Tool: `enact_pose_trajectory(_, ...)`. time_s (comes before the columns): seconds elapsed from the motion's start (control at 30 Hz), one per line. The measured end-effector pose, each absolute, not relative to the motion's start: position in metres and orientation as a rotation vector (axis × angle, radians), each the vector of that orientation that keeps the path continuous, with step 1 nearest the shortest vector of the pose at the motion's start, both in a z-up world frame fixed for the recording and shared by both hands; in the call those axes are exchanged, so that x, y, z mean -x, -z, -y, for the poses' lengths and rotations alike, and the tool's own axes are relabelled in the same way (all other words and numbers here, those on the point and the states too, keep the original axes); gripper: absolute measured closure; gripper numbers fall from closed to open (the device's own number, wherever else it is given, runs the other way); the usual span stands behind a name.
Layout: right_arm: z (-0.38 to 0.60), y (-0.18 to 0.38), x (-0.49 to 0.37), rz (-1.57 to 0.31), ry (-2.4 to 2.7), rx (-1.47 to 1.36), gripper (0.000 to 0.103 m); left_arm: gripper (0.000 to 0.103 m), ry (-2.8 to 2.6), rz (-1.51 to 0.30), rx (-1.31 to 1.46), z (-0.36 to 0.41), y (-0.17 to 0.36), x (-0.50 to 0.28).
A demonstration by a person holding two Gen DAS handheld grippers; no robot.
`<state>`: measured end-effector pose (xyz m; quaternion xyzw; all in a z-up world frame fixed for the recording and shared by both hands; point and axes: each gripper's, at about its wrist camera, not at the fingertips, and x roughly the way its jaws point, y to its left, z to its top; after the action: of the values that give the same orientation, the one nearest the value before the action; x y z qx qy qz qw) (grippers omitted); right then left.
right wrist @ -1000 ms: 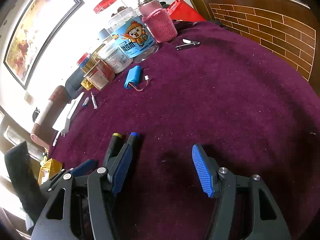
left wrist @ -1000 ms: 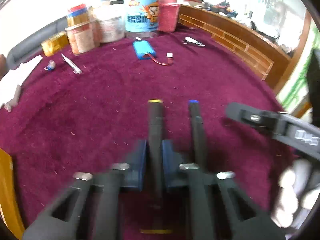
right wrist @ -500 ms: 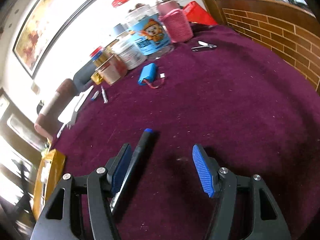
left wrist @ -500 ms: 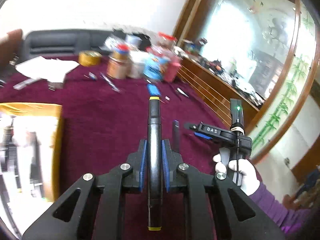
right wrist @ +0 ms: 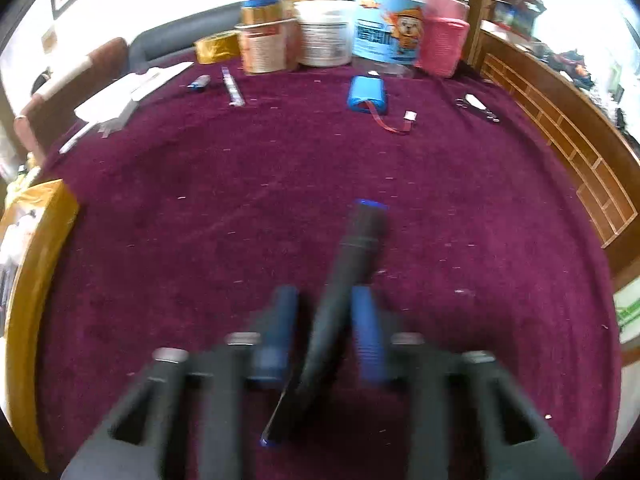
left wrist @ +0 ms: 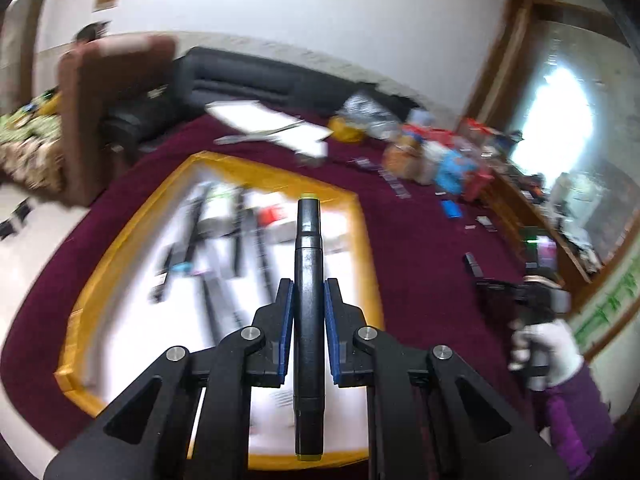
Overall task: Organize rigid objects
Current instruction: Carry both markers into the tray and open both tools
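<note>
You're over a maroon-carpeted table (right wrist: 440,168) by a dark sofa (left wrist: 256,80), two markers total: left gripper (left wrist: 308,344) clamps the yellow-capped marker (left wrist: 308,320) above the yellow-rimmed tray (left wrist: 360,216) (contents blurred), right gripper (right wrist: 320,328) closing around the blue-capped marker (right wrist: 348,276) mid-table.

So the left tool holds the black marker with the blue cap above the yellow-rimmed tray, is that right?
Not quite: the black marker clamped in the left tool has yellow-green end caps, as the left wrist view shows. It is indeed above the yellow-rimmed tray. The blue-capped marker sits between the right tool's pads.
</note>
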<state>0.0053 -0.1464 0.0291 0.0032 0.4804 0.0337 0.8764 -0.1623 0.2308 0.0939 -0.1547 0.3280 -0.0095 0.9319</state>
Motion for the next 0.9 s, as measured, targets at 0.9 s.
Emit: enact_pose_trajectory(0.9, -0.035, -0.091, 0.088, -1.050, -0.761, -0.156, 0.090, 0.051, -0.155, -0.732, 0.428, -0.303, -0.052, 0.174)
